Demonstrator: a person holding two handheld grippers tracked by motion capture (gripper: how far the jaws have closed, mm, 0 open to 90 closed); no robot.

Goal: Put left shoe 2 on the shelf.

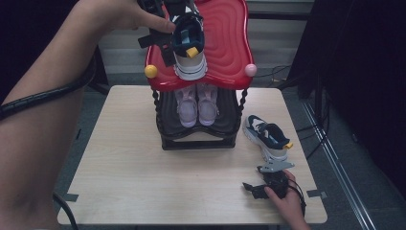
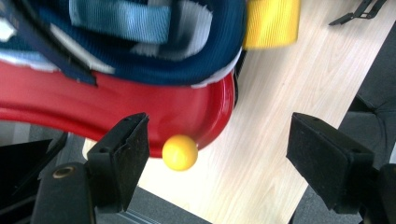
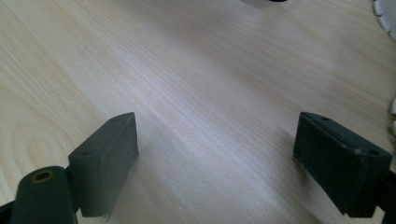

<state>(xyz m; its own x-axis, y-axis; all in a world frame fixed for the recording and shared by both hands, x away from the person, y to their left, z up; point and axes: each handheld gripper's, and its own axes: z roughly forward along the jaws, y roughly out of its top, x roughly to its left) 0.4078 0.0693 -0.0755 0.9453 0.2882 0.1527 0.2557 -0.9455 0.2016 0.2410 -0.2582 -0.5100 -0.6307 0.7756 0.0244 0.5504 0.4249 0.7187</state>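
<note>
A navy and white sneaker (image 1: 188, 42) with a yellow heel tab (image 2: 272, 22) rests on the red top shelf (image 1: 230, 38) of a shoe rack. My left gripper (image 1: 160, 45) hovers at the shelf's front left corner, just left of that sneaker. In the left gripper view its jaws stand wide apart, so the left gripper (image 2: 219, 128) is open and holds nothing; the sneaker (image 2: 140, 42) lies just past them. The matching sneaker (image 1: 268, 136) lies on the table at the right. My right gripper (image 1: 251, 188), open and empty, rests low on the table near the front edge, just before that sneaker.
A pair of pale pink shoes (image 1: 197, 104) sits on the rack's black lower shelf (image 1: 167, 115). A yellow knob (image 1: 151, 71) and a pink knob (image 1: 250, 70) stick out at the red shelf's front corners. The wooden table (image 1: 124, 167) has bare room left and front. Cables trail at right.
</note>
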